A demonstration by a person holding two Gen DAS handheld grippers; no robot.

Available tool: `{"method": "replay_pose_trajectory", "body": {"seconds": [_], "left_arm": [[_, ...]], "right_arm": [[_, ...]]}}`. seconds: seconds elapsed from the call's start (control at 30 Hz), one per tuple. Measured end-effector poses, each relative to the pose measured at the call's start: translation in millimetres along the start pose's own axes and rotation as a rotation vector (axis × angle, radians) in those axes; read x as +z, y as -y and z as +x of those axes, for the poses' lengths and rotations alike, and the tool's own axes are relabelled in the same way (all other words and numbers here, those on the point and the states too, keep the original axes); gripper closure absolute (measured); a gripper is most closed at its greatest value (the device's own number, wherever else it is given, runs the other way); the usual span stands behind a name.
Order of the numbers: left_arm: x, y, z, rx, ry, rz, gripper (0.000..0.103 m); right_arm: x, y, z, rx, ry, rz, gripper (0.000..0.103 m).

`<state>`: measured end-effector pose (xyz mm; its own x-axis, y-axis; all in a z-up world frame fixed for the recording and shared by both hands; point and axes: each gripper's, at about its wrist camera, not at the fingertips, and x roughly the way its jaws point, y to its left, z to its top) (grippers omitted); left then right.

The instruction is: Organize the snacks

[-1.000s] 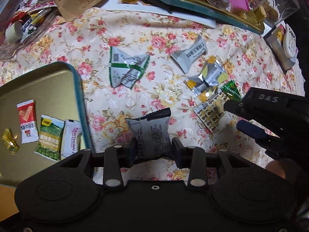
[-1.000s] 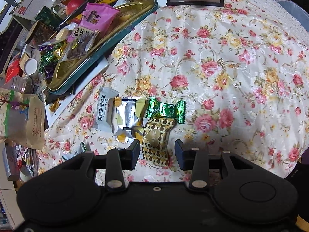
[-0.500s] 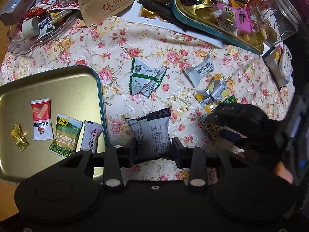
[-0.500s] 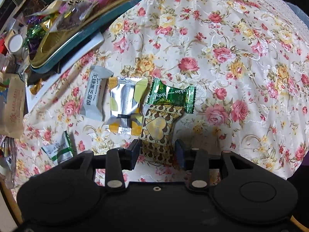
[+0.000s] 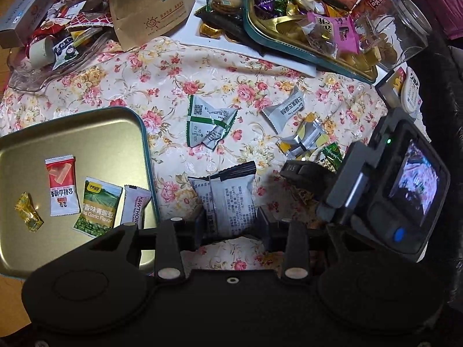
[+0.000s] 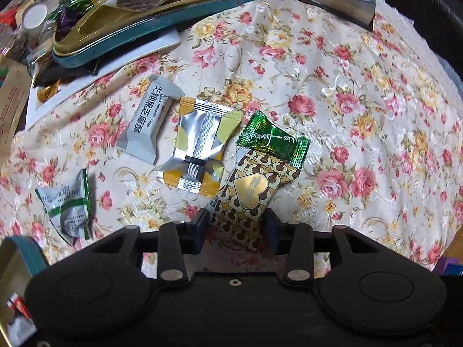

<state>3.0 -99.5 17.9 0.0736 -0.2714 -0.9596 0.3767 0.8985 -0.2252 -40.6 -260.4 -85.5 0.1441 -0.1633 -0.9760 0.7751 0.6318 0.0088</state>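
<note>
Left claw (image 5: pixel 231 225) clamped on grey packet (image 5: pixel 230 199), tray (image 5: pixel 144 133) lower left; right claw (image 6: pixel 235 225) closing astride gold wrapper (image 6: pixel 251 190), long axis running upward.

Floral tablecloth (image 6: pixel 361 92); wooden floor (image 5: pixel 11 286)

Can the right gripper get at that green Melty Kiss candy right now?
Probably not directly: the right gripper already straddles the gold heart-patterned packet, and the green candy lies just beyond, overlapping that packet's far end.
</note>
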Motion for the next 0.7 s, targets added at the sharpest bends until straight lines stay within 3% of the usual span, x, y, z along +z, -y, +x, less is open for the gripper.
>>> {"method": "replay_pose_trajectory", "body": {"seconds": [0.23,0.37,0.7], "left_arm": [[2,0,-4,-0.010,0.013,-0.006,0.057],[3,2,-2,-0.007,0.010,-0.007,0.057],[4,14,5,0.006,-0.003,0.009,0.057]], "right_arm": [[-2,20,-10,0.045,-0.024,-0.038,0.096],[-4,30,-17,0.051,-0.002,-0.074,0.102],[-2,60,-47,0.129,0.030,-0.069,0.102]]}}
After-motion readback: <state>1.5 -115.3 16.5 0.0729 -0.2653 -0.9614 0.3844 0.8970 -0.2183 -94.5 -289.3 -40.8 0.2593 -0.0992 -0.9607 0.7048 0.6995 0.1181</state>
